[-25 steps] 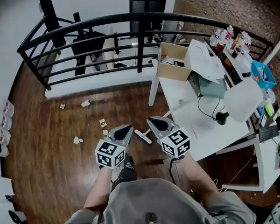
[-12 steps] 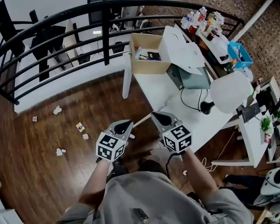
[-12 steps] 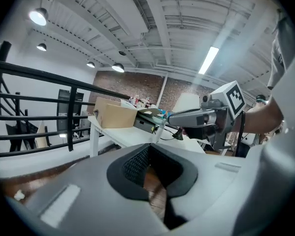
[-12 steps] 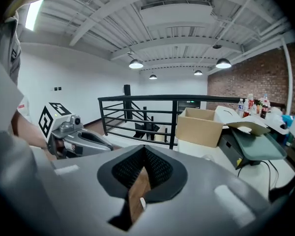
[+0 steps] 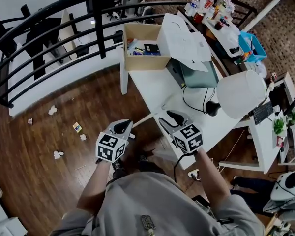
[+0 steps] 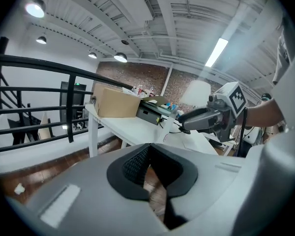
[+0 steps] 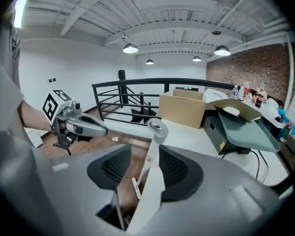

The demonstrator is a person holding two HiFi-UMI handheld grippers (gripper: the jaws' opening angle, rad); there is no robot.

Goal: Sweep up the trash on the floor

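Note:
Several scraps of trash (image 5: 57,154) lie on the wooden floor at the left, among them a crumpled paper (image 5: 52,110) and a small yellow piece (image 5: 77,127). A white broom handle (image 5: 141,120) leans by the table's edge. Its looped top (image 7: 156,128) stands upright between the jaws of my right gripper (image 5: 171,117), which have just been opening. The pads (image 7: 179,170) do not press on it. My left gripper (image 5: 124,126) hovers just left of the handle, shut with nothing in it (image 6: 149,152). The broom's lower end is hidden.
A white table (image 5: 152,90) carries a cardboard box (image 5: 140,47), a grey printer (image 5: 191,73), a white lamp (image 5: 241,93) and cables. A black railing (image 5: 49,43) bounds the floor at the back. My feet (image 5: 119,168) stand below the grippers.
The view has swung right toward the table. Both grippers have dropped and moved to the white handle. The right jaws, shut before, now stand apart around it.

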